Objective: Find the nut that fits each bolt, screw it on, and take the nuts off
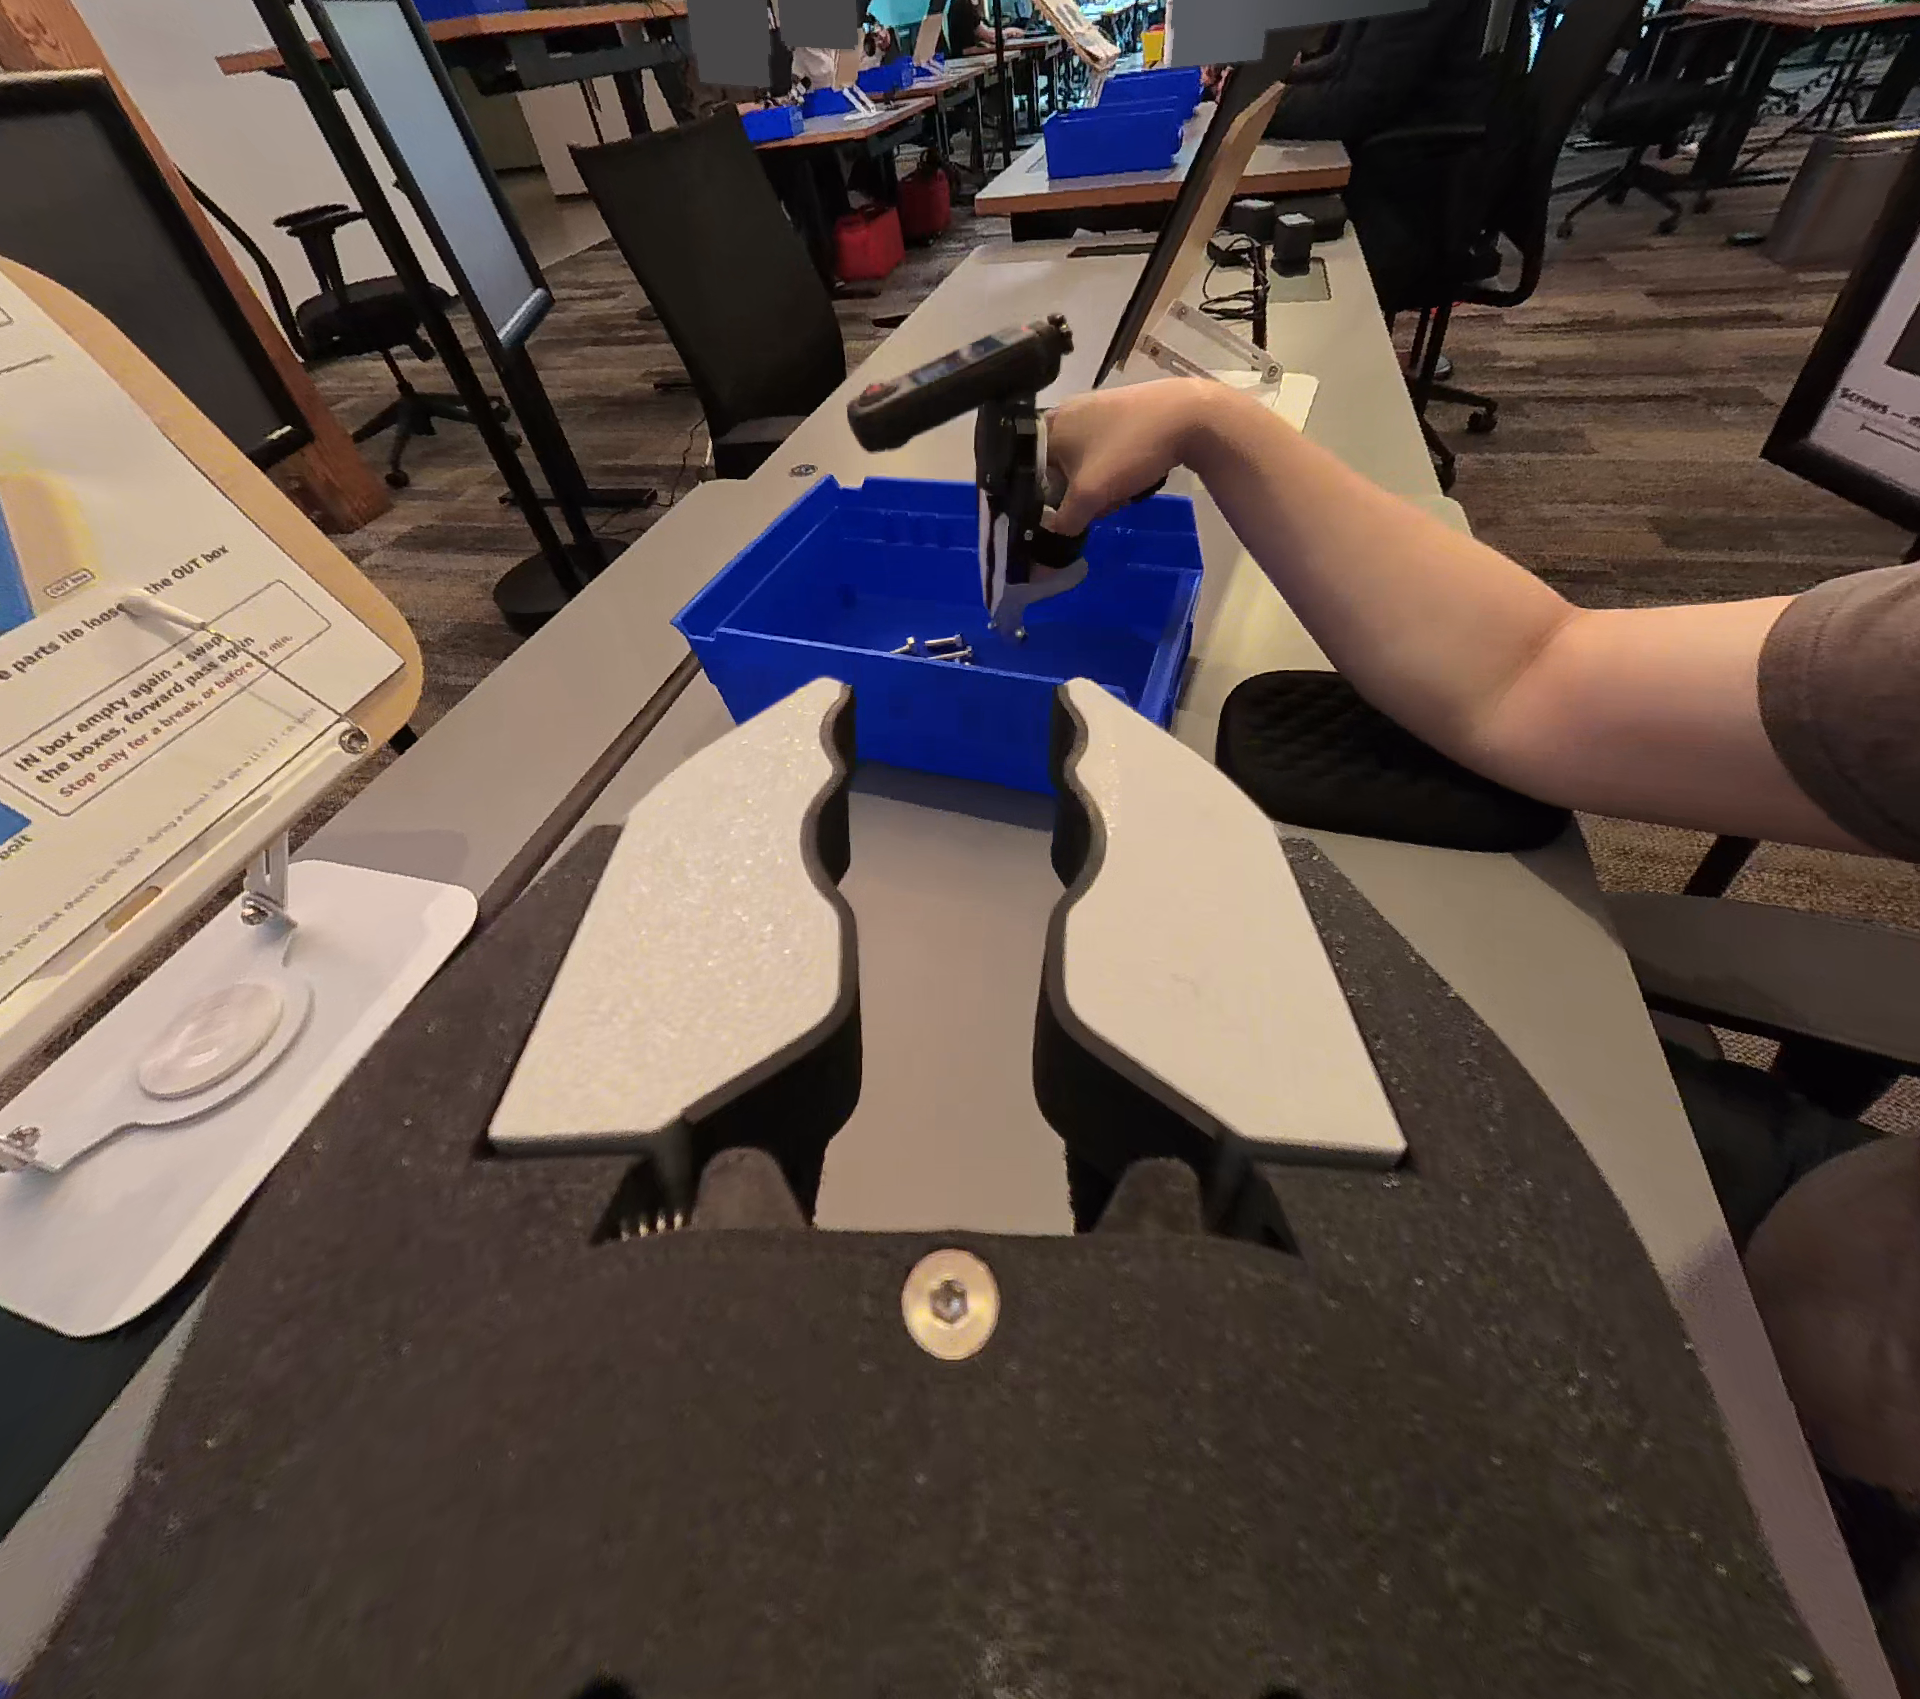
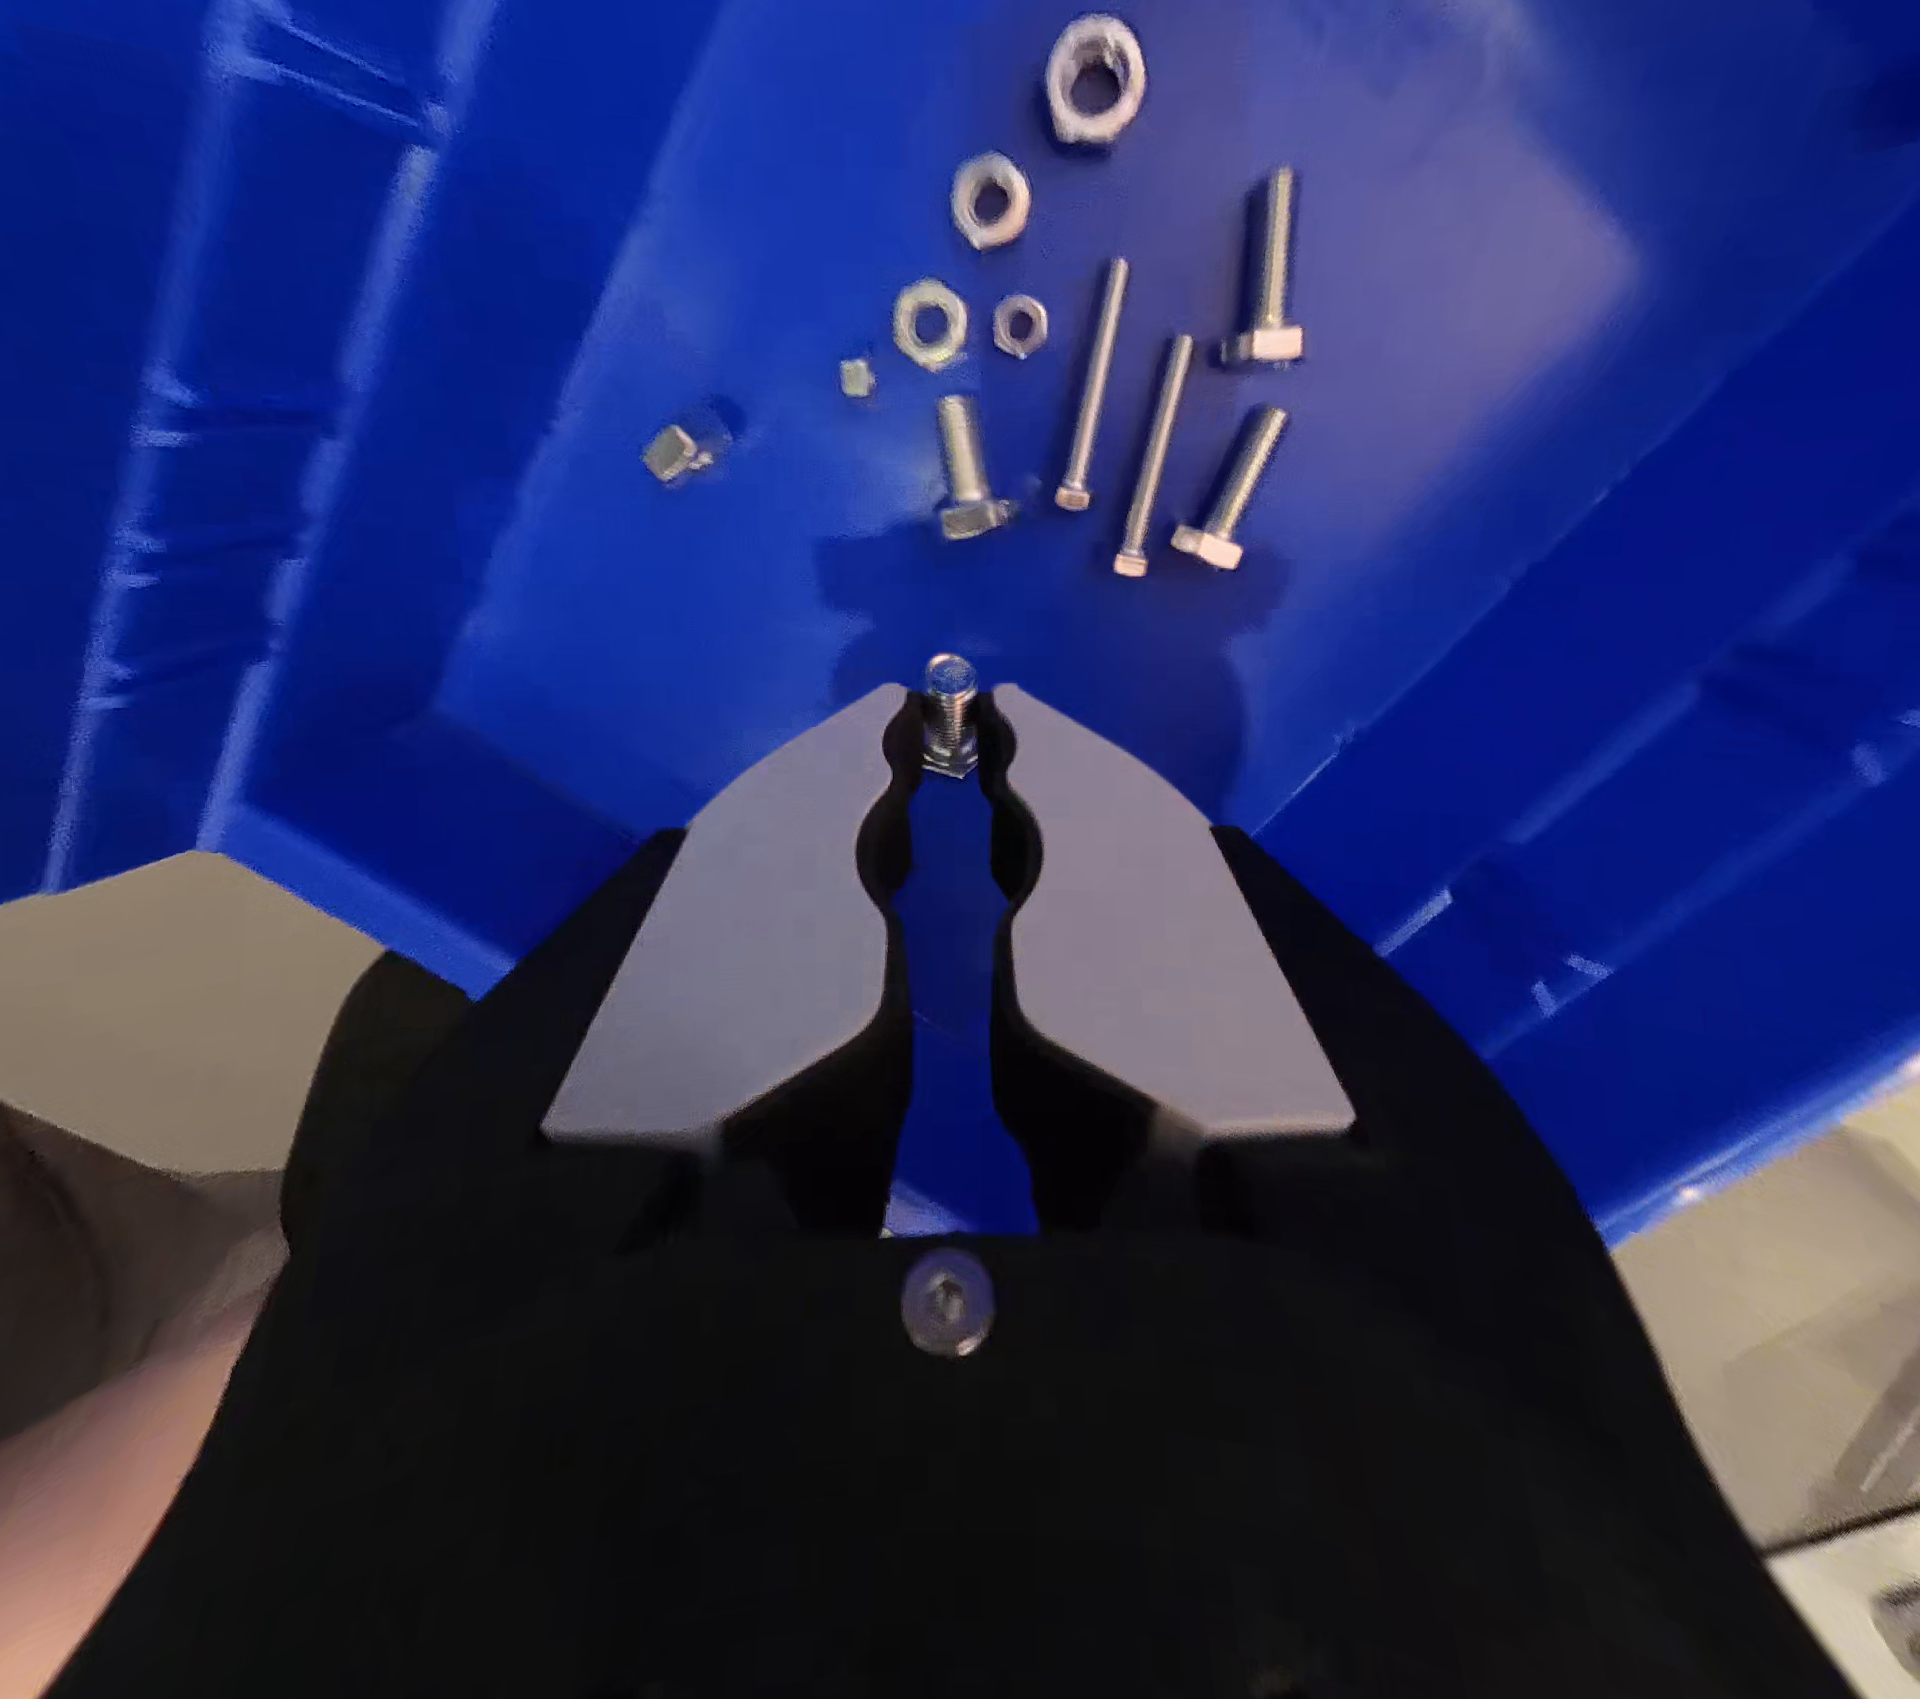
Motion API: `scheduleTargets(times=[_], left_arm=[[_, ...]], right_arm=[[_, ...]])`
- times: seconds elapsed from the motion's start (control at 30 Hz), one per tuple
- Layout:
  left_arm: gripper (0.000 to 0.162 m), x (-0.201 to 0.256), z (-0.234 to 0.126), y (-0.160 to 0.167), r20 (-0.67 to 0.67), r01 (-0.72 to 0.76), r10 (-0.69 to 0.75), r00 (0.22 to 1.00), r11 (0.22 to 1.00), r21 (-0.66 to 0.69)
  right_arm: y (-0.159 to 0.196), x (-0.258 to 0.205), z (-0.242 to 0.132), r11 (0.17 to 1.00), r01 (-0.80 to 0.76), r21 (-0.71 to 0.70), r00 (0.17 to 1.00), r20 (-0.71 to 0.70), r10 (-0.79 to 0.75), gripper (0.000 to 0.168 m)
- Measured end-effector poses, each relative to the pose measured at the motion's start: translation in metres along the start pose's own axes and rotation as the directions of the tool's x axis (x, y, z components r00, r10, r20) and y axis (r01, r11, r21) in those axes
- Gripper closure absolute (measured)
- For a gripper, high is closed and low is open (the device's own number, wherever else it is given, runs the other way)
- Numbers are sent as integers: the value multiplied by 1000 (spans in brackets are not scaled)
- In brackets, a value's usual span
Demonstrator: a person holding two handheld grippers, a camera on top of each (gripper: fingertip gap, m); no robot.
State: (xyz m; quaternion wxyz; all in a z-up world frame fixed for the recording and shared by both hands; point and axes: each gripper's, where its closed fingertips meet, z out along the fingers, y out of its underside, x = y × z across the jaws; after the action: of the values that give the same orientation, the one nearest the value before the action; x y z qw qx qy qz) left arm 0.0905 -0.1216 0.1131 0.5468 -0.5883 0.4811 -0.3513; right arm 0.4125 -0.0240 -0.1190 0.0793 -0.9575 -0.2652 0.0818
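A blue bin point(image 1: 935, 735) stands on the grey desk. In the right wrist view its floor point(image 2: 1455, 299) holds several loose nuts, the largest point(image 2: 1095, 78) farthest away, and several bolts such as a thick one point(image 2: 1270, 267) and a thin long one point(image 2: 1093, 382). My right gripper point(image 2: 949, 699) is shut on a short bolt point(image 2: 948, 719), held by its shank with the threaded end pointing forward, just above the bin floor. It shows in the left wrist view point(image 1: 1006, 629) inside the bin. My left gripper point(image 1: 951, 740) is open and empty, before the bin's near wall.
A black padded rest point(image 1: 1371, 766) lies right of the bin under the person's forearm point(image 1: 1455, 610). An instruction board on a white stand point(image 1: 156, 766) is at the left. A tilted board point(image 1: 1195, 236) and chargers stand behind the bin. Office chairs flank the desk. One gripper's finger ends stand about 40 cm off the other's.
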Motion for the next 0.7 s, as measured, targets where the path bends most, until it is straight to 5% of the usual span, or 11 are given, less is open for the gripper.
scheduleTargets(times=[0.43, 0.5, 0.6, 0.7], left_arm=[[127, -6, -1, 2, 13, 17, -17, 1000, 1000, -6], [127, -7, -2, 3, 17, 20, -20, 1000, 1000, -9], [127, -11, -4, 3, 27, 28, -28, 999, 999, -20], [127, -21, -22, 3, 83, 52, -46, 995, 996, -69]], right_arm=[[8, 12, 30, 992, -19, -125, 999, -28, 16, 157], [8, 12, 30, 992, -22, -123, 999, -28, 18, 147], [2, 15, 14, 998, -20, -64, 997, -71, 15, 144], [-13, 19, -36, 990, 13, 141, 985, -172, 11, 145]])
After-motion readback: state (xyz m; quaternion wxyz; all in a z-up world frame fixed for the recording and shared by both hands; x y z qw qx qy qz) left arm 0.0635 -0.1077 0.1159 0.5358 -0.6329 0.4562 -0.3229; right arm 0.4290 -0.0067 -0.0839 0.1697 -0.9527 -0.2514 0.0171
